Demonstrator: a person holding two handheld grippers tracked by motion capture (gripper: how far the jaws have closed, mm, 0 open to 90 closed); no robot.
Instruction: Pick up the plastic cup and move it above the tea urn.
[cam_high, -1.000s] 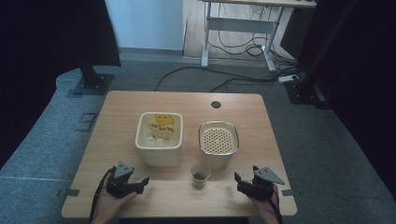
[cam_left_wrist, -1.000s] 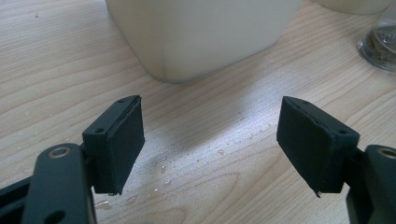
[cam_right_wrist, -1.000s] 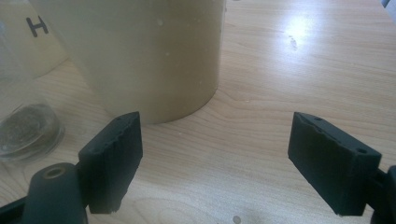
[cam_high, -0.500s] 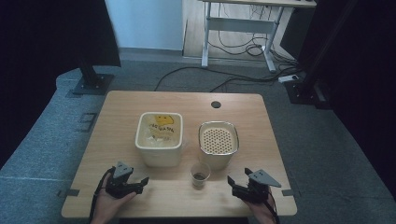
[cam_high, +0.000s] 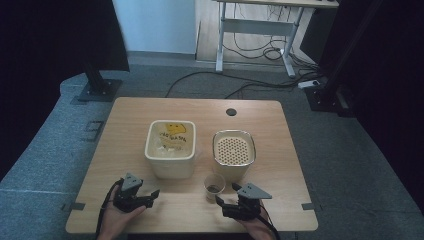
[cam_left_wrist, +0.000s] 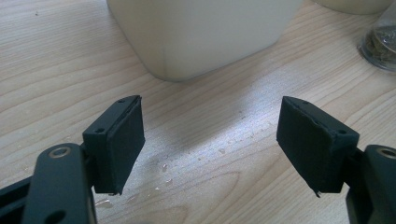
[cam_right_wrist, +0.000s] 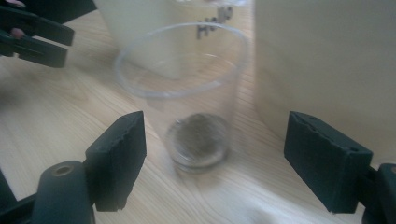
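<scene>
A small clear plastic cup (cam_high: 214, 186) with a dark layer at its bottom stands near the table's front edge, before two cream containers. My right gripper (cam_high: 226, 195) sits just right of it, pointing at it. In the right gripper view the cup (cam_right_wrist: 187, 93) stands between the tips of the right gripper (cam_right_wrist: 217, 126), whose pads stand apart from its wall; the jaws have just been closing a little and remain open. My left gripper (cam_high: 150, 197) rests at the front left, open and empty. In its own view the left gripper (cam_left_wrist: 210, 105) faces bare wood.
A cream tub (cam_high: 170, 147) with a yellow printed top stands mid-table, and a container with a perforated strainer top (cam_high: 234, 152) is to its right. Water droplets (cam_left_wrist: 163, 167) lie on the wooden table (cam_high: 125, 130). A cable hole (cam_high: 231, 112) sits at the back.
My right gripper has slid left along the table's front edge to the cup, and its jaws have narrowed slightly. The left gripper has stayed put.
</scene>
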